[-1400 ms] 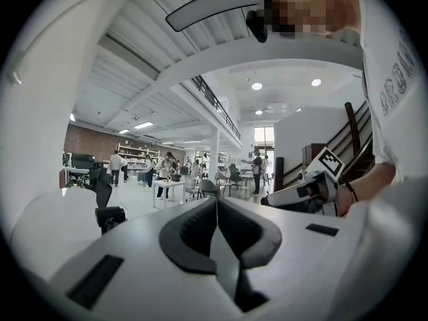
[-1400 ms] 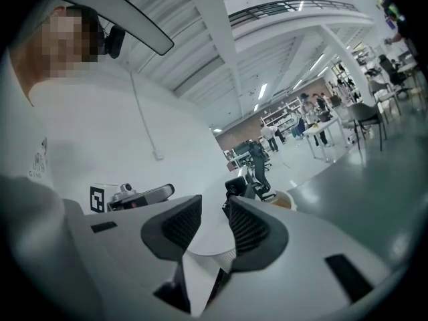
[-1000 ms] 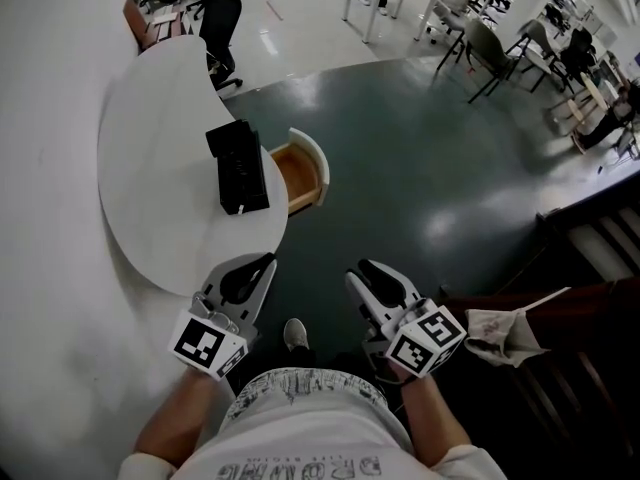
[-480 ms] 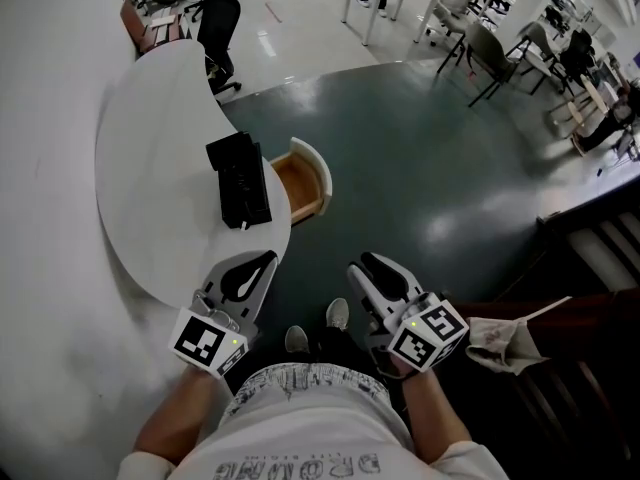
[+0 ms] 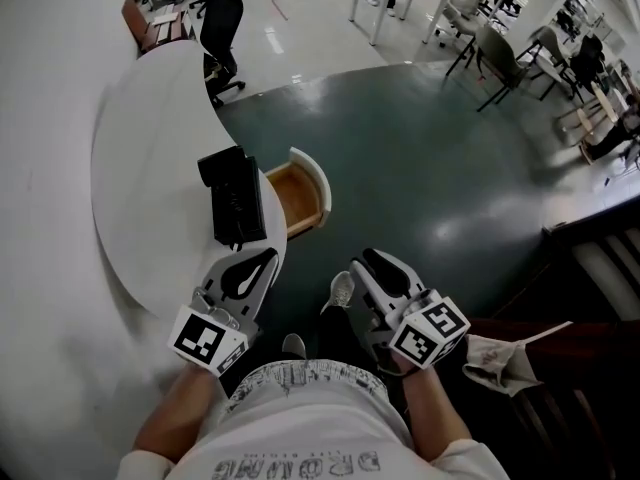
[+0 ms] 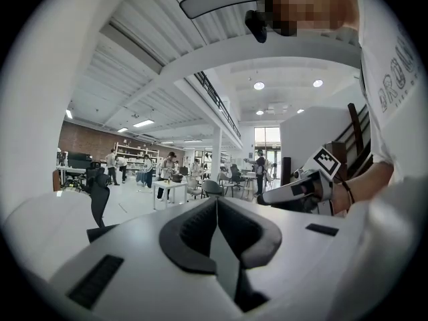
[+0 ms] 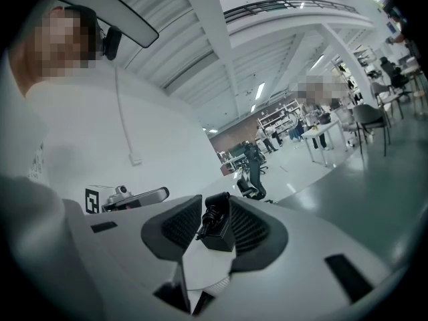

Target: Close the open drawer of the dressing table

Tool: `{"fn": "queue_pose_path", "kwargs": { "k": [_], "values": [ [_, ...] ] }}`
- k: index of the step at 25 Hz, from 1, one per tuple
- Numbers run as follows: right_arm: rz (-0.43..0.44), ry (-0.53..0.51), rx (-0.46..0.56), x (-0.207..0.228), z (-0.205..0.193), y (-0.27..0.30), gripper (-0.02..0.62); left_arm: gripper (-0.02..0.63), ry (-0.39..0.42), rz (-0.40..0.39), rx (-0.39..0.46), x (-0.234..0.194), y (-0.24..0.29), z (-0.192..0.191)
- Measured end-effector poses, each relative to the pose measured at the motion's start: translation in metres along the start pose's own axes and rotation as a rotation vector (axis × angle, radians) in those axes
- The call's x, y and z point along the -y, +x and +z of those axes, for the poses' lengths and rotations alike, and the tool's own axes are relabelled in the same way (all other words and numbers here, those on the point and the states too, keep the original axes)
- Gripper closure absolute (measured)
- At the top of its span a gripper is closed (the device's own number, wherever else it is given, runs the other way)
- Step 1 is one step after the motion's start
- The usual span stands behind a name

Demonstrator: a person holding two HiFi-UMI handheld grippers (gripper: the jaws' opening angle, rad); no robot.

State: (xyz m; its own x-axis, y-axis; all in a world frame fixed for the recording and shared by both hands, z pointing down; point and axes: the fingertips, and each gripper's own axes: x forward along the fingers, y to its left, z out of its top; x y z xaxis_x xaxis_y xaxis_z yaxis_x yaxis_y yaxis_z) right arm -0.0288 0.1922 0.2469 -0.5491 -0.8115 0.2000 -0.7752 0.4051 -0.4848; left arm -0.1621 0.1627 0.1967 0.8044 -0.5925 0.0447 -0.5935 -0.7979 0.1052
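A: Which step?

B: Approach, I'd say. The drawer [image 5: 300, 190] is open, sticking out of the table [image 5: 150, 138] toward 3 o'clock. It's at abt 11 from the R gripper [image 5: 362, 261], well apart.

A: Tongs?

B: L gripper [image 5: 262, 260] clenched, empty. R's jaws are a bit apart w/ nothing held; the box [image 5: 235, 196] on the table shows thru the gap.

A: Next?

B: Prob. step in, set R on the drawer front, push toward 9.

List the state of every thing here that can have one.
Drawer: open, pulled out from the dressing table, untouched.
Left gripper: fingers together, empty, short of the drawer.
Right gripper: fingers apart, empty, short of the drawer.
Black box: on the tabletop; open or closed, cannot tell.
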Motion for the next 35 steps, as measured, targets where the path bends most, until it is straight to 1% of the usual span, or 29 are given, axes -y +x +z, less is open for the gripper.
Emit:
{"fn": "queue_pose_path", "kwargs": {
  "k": [7,16,24,31,35],
  "values": [
    [0.052,0.006,-0.026,0.050,0.032,0.033,0.459,0.583,0.000,0.052,-0.023,-0.022,0.055,0.002],
    [0.106,0.027,-0.092,0.121,0.062,0.073,0.459,0.583,-0.018,0.135,-0.064,-0.056,0.123,-0.005],
    [0.160,0.039,-0.161,0.172,0.066,0.106,0.462,0.583,-0.030,0.202,-0.102,-0.075,0.168,-0.016],
    [0.204,0.059,-0.193,0.207,0.074,0.124,0.462,0.583,-0.026,0.262,-0.128,-0.085,0.197,-0.020],
    [0.215,0.060,-0.205,0.221,0.072,0.133,0.462,0.583,-0.030,0.276,-0.135,-0.088,0.210,-0.026]
  ]
}}
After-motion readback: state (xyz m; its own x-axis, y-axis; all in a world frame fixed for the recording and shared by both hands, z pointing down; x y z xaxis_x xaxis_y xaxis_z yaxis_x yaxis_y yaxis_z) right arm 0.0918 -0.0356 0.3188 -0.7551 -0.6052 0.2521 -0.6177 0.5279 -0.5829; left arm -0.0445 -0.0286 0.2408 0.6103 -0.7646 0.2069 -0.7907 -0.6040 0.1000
